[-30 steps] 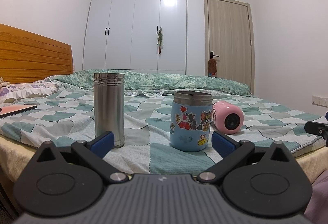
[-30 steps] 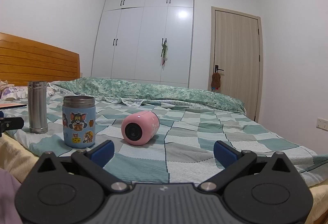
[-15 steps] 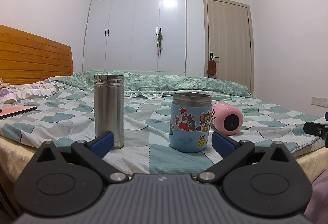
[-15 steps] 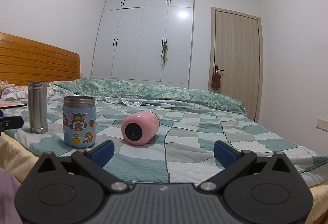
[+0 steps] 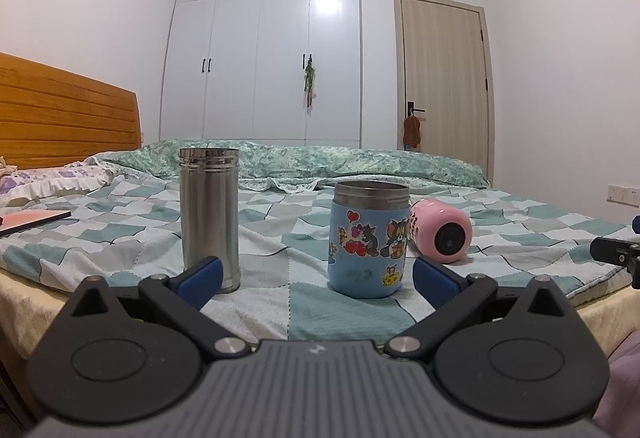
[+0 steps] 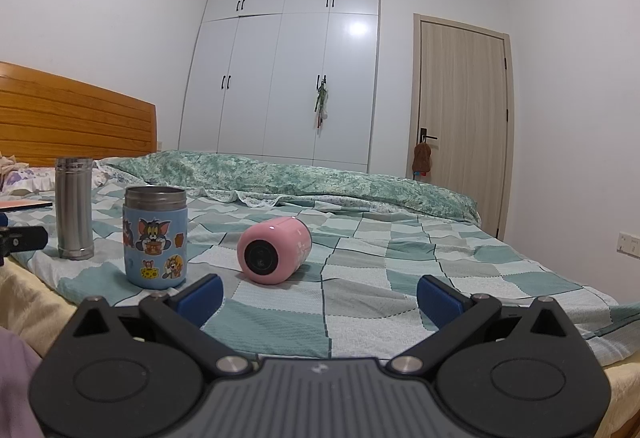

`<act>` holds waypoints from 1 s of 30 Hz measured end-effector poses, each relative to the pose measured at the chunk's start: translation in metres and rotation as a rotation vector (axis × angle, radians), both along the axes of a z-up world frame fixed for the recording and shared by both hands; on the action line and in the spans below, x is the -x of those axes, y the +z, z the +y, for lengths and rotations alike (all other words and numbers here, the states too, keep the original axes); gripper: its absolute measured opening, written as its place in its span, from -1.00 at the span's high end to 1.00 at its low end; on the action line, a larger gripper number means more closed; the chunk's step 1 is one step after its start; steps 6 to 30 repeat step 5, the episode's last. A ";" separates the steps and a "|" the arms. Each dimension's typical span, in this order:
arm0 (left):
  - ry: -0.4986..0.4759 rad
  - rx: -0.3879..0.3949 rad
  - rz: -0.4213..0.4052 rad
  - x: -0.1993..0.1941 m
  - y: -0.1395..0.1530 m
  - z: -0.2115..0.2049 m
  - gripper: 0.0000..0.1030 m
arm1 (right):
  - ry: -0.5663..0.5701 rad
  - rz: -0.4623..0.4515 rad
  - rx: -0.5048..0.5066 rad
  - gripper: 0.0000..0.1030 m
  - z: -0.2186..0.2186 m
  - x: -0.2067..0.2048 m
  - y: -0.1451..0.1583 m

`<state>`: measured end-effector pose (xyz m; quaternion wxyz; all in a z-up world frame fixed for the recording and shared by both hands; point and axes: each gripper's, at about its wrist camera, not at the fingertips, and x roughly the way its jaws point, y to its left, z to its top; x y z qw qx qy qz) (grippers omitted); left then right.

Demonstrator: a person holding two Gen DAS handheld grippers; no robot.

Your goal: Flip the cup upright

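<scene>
- While both grippers sit at the near edge, the bed (image 6: 360,278) with its checked green sheet carries every item; folded floral quilt (image 6: 320,177) lies along its far side.
- Left gripper (image 5: 316,274): fingers spread wide, holding nothing, blue pads flanking the steel flask and the blue cup in its view.
- Right gripper (image 6: 320,292): fingers likewise wide apart, nothing between them.
- Steel flask (image 5: 209,217): upright, leftmost.
- Blue cartoon cup (image 5: 370,244): upright, mouth up, between flask and pink cup.
- Pink cup (image 6: 274,256): on its side on the sheet, one round dark end facing the cameras, right of the blue cup, apart from both grippers.
</scene>
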<state>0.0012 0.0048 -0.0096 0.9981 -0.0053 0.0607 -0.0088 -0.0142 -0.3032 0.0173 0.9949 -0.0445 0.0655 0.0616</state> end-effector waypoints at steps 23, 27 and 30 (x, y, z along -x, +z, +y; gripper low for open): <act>-0.001 0.005 0.001 0.000 0.000 0.001 -1.00 | 0.000 -0.001 0.000 -1.00 0.000 0.000 0.000; -0.001 0.005 0.001 0.000 0.000 0.001 -1.00 | 0.000 -0.001 0.000 -1.00 0.000 0.000 0.000; -0.001 0.005 0.001 0.000 0.000 0.001 -1.00 | 0.000 -0.001 0.000 -1.00 0.000 0.000 0.000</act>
